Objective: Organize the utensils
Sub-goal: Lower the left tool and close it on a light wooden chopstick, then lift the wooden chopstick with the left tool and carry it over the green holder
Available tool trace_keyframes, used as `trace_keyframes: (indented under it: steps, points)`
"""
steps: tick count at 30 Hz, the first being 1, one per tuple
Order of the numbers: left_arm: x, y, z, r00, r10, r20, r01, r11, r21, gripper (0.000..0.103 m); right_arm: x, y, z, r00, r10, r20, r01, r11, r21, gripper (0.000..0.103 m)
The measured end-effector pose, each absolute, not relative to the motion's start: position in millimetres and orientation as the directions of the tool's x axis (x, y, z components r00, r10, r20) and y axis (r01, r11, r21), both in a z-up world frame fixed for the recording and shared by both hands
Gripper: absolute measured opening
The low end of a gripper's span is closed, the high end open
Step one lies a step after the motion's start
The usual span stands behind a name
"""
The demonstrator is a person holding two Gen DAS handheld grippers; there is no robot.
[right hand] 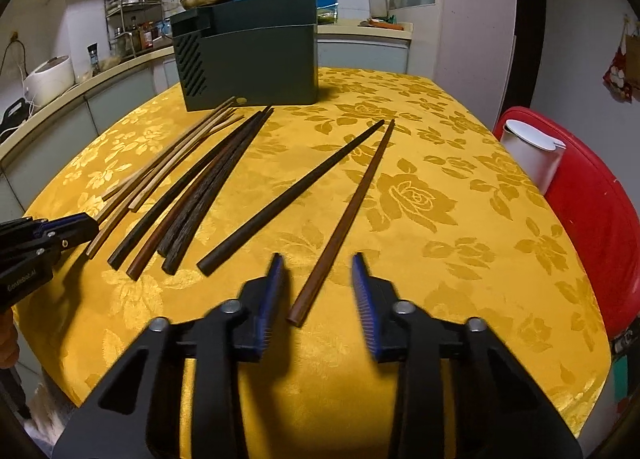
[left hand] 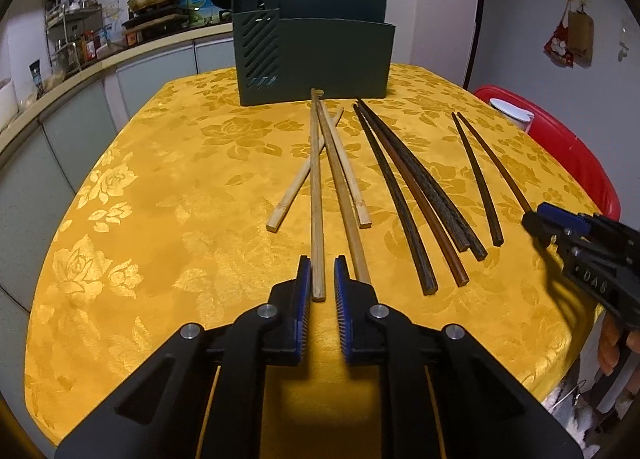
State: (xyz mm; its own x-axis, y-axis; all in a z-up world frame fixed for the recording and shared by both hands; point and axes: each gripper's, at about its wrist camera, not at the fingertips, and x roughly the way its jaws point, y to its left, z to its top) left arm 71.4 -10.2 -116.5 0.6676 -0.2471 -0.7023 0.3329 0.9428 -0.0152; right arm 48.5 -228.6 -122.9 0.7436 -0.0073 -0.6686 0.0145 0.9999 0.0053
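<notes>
Several chopsticks lie on the yellow tablecloth [left hand: 160,187] in front of a dark green utensil holder [left hand: 312,55], which also shows in the right wrist view [right hand: 256,59]. Light bamboo chopsticks [left hand: 318,195] lie at the left, dark wooden chopsticks [left hand: 416,195] in the middle, and two thin dark ones [left hand: 478,183] at the right. My left gripper [left hand: 322,271] is open, its jaws either side of the near end of a bamboo chopstick. My right gripper [right hand: 318,271] is open around the near end of a reddish-brown chopstick [right hand: 344,219], beside a dark chopstick [right hand: 288,195].
A red stool [right hand: 592,219] with a white container [right hand: 532,159] on it stands by the table's right edge. A kitchen counter [left hand: 80,71] with jars and pans runs behind and to the left of the table.
</notes>
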Motion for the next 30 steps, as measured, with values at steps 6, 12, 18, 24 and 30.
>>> trace_keyframes:
  steps: [6, 12, 18, 24, 30]
  points:
    - [71, -11, -115, 0.662, -0.249, -0.707, 0.337, 0.942, -0.016, 0.006, 49, -237, -122, 0.737, -0.007, -0.676, 0.036, 0.999, 0.029, 0.011]
    - [65, -5, -97, 0.686, -0.240, -0.687, 0.337, 0.942, 0.007, 0.006, 43, -247, -111, 0.740, -0.037, -0.671, 0.065, 0.998, 0.017, 0.008]
    - [55, 7, -50, 0.754, -0.256, -0.605, 0.332, 0.943, 0.014, 0.006, 30, -257, -77, 0.802, -0.040, -0.596, 0.069, 0.997, 0.026, 0.007]
    - [50, 11, -3, 0.810, -0.279, -0.516, 0.344, 0.938, 0.033, 0.006, 21, -257, -40, 0.862, -0.018, -0.506, 0.039, 0.999, 0.031, 0.007]
    - [62, 10, 30, 0.832, -0.290, -0.473, 0.348, 0.937, 0.038, 0.006, 24, -260, -1, 0.898, 0.068, -0.434, -0.038, 0.996, 0.077, 0.007]
